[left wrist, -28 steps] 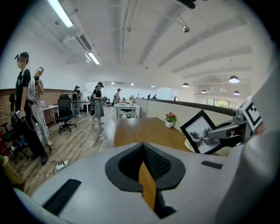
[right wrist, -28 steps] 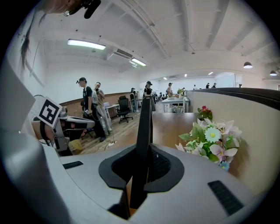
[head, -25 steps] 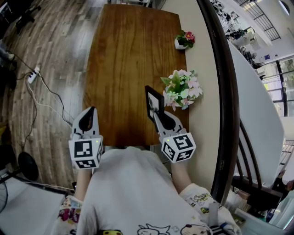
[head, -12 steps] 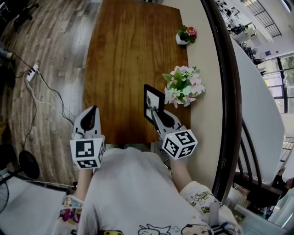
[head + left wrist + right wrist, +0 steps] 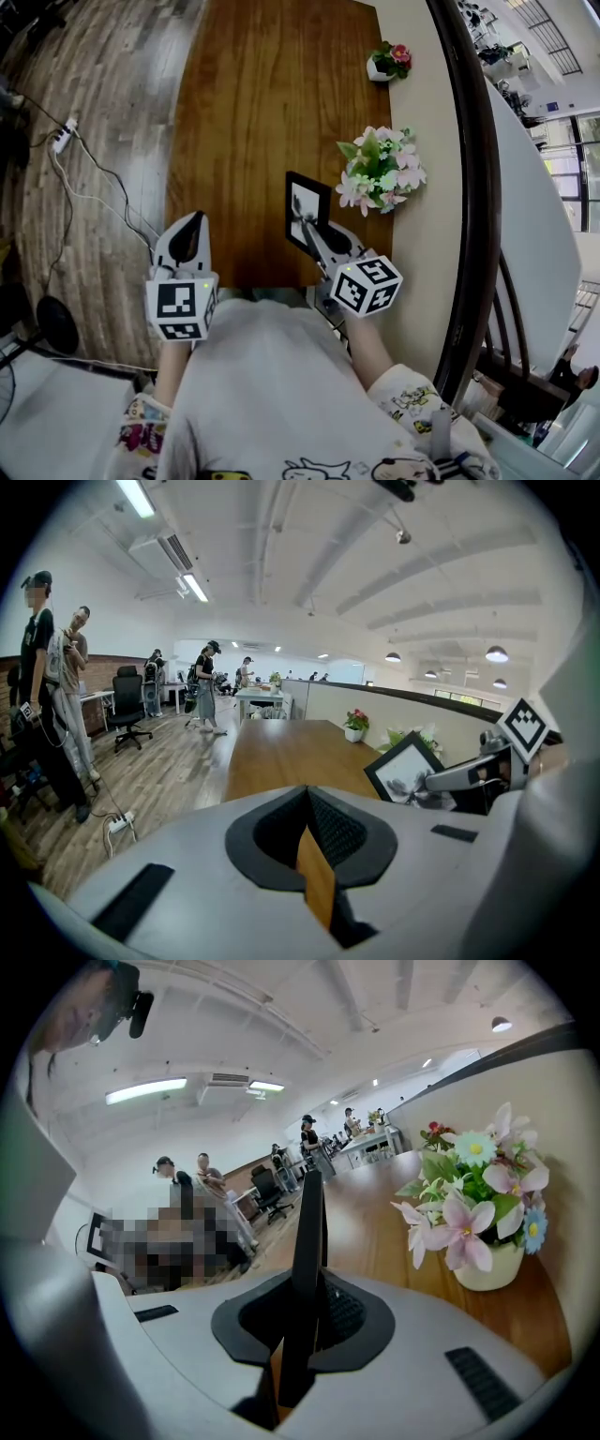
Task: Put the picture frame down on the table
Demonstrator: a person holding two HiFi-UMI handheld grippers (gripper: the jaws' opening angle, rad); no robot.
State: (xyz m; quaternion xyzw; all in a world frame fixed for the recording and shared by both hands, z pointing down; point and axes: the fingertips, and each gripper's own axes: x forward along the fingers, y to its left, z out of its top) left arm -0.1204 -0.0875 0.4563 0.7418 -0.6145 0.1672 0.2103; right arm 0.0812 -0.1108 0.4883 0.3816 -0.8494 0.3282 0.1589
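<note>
- Right gripper (image 5: 310,234) – my jaws stand narrow and clamped on the picture frame (image 5: 306,208), pinching its black rim near the lower edge. In the right gripper view the frame (image 5: 307,1232) rises edge-on straight out from between the pads.
- The frame's long axis runs up and away from my right hand, and its printed face is turned towards my left side. It stands on edge, leaning a little, not flat.
- It hangs over the near right part of the table (image 5: 253,112). No view shows whether its lowest corner touches the wood.
- Left gripper (image 5: 190,227) – jaws together with nothing between them, held off the table's near left edge, well apart from the frame. The right hand alone carries the job.
- The flower pot (image 5: 380,173) stands just beside the frame on its right, so I judge the open wood to the left is the safer side to lay it down.
</note>
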